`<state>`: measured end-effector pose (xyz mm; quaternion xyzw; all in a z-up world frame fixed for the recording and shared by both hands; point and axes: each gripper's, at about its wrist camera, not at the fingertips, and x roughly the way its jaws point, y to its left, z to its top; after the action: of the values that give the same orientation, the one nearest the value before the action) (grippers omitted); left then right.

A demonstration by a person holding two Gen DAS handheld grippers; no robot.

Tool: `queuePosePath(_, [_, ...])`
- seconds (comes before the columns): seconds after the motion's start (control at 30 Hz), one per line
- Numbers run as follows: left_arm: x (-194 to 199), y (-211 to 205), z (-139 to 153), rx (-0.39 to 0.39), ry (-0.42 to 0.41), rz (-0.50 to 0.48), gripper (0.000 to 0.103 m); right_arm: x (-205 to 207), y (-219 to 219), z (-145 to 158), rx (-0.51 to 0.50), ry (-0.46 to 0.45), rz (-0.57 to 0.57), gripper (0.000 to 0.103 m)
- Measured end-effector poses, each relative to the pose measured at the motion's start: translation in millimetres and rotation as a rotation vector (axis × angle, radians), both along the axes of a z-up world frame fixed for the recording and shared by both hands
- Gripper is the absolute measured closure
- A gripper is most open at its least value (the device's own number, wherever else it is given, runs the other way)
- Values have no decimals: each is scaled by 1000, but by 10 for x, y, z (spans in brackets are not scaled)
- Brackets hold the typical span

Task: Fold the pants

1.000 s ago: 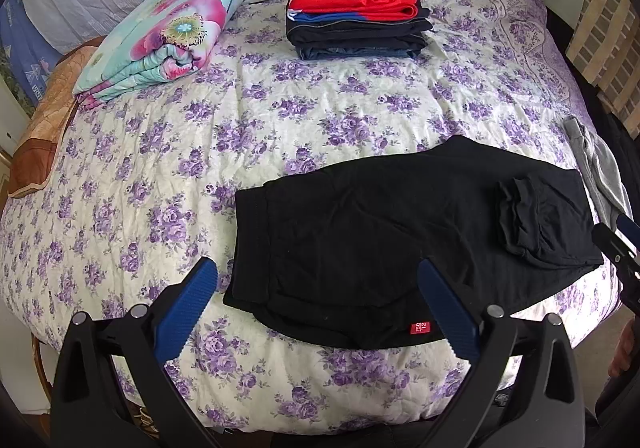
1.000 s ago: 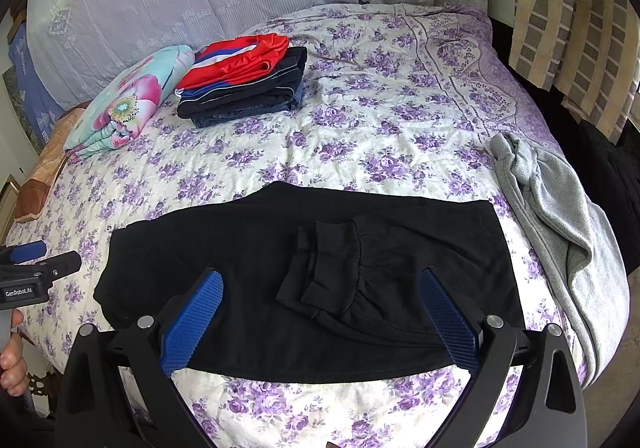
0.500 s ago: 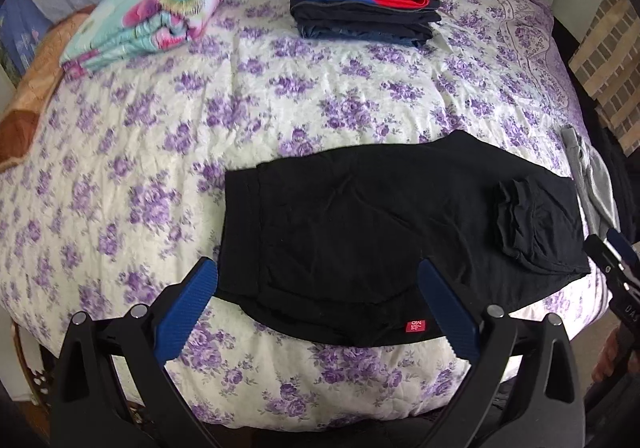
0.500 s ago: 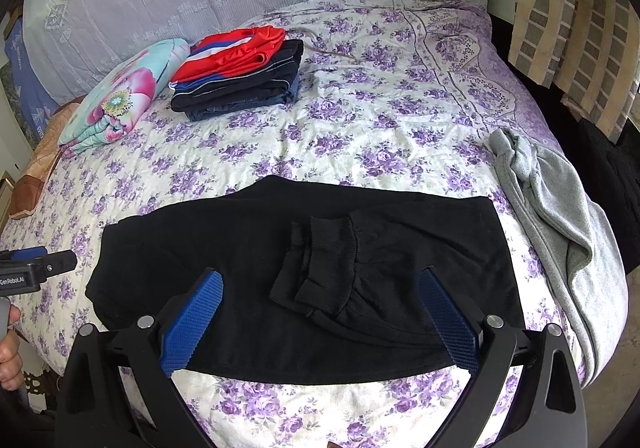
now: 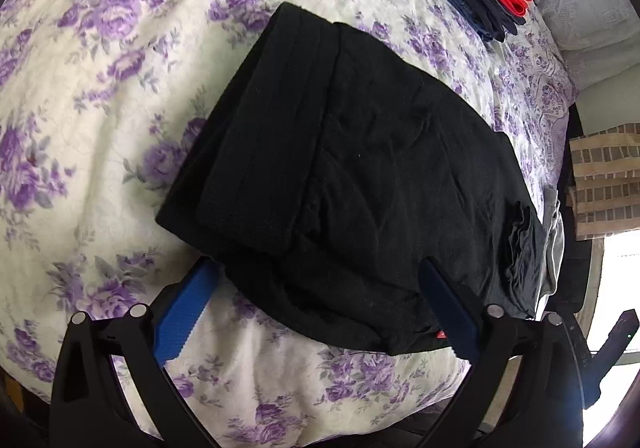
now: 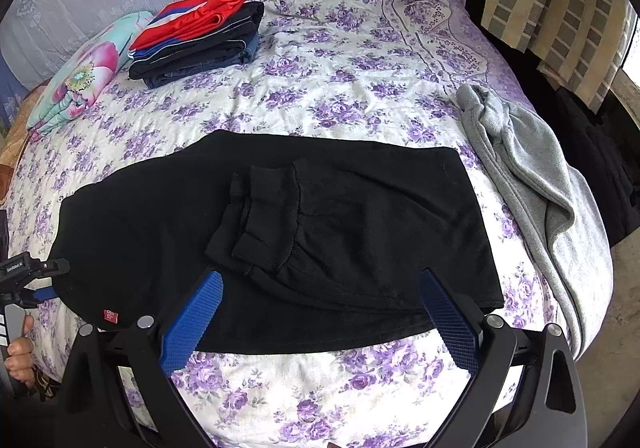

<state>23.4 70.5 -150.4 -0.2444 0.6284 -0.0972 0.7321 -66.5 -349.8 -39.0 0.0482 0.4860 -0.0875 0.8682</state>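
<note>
Pants [image 6: 280, 232], black, lie flat on the flowered bedspread [image 6: 340, 60], legs doubled back so cuffs sit mid-garment. Left gripper [image 5: 316, 312] spread wide, nothing held, at the waistband end. Right gripper [image 6: 320, 318] equally wide, empty, over the near hem. Grey garment [image 6: 532, 184] at 3 o'clock of the pants; clothes stack [image 6: 200, 36] at 11.

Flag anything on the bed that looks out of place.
The grey garment lies crumpled at the bed's right edge, unfolded, unlike the neat stack. The black pants' cuffs sit bunched and skewed on top.
</note>
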Motion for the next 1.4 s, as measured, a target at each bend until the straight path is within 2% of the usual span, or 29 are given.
queuePosePath(0.17, [82, -119, 9, 42, -61, 2, 5, -14, -26, -5, 13, 17, 2, 4])
queuePosePath(0.3, [195, -105, 24, 8, -80, 61, 6, -28, -70, -12, 10, 9, 2, 4])
queuePosePath(0.33, [212, -90, 41, -7, -81, 81, 11, -34, -92, -9, -5, 5, -4, 4])
queuePosePath(0.37, [222, -64, 61, -15, -85, 94, 23, -51, -125, -15, -23, -2, -13, 4])
queuePosePath(0.4, [231, -48, 84, -11, -90, 99, 30, -68, -158, -23, -44, -11, -23, 4])
queuePosePath(0.47, [248, 0, 127, 13, -100, 101, 56, -98, -208, -76, -92, -24, -29, 4])
queuePosePath(0.53, [278, 45, 130, 21, -90, 106, 69, -128, -218, -160, -135, -24, -19, 4])
queuePosePath(0.6, [288, 69, 139, 12, -80, 117, 73, -157, -195, -242, -138, -33, 0, 4])
queuePosePath(0.73, [265, 14, 321, 40, -114, 96, 78, -116, 68, -350, -153, -77, 85, 4])
queuePosePath(0.83, [285, 23, 507, 30, -156, 76, 79, 1, 339, -449, -245, -125, 163, 4])
queuePosePath(0.97, [336, 132, 635, -14, -170, 85, 80, 202, 586, -764, -359, -94, 240, 5])
queuePosePath(1.03, [349, 156, 655, -21, -169, 81, 81, 232, 631, -853, -349, -94, 265, 16])
queuePosePath(1.1, [347, 162, 666, -19, -171, 70, 81, 252, 572, -853, -225, -100, 274, 51])
queuePosePath(1.2, [357, 206, 651, -32, -167, 62, 81, 360, 372, -788, -97, -86, 189, 74])
queuePosePath(1.3, [364, 300, 664, -45, -176, 72, 81, 389, 283, -587, -37, -122, 156, 82])
queuePosePath(1.4, [309, 500, 796, -10, -225, 101, 81, 355, 264, -346, 32, -188, 135, 83])
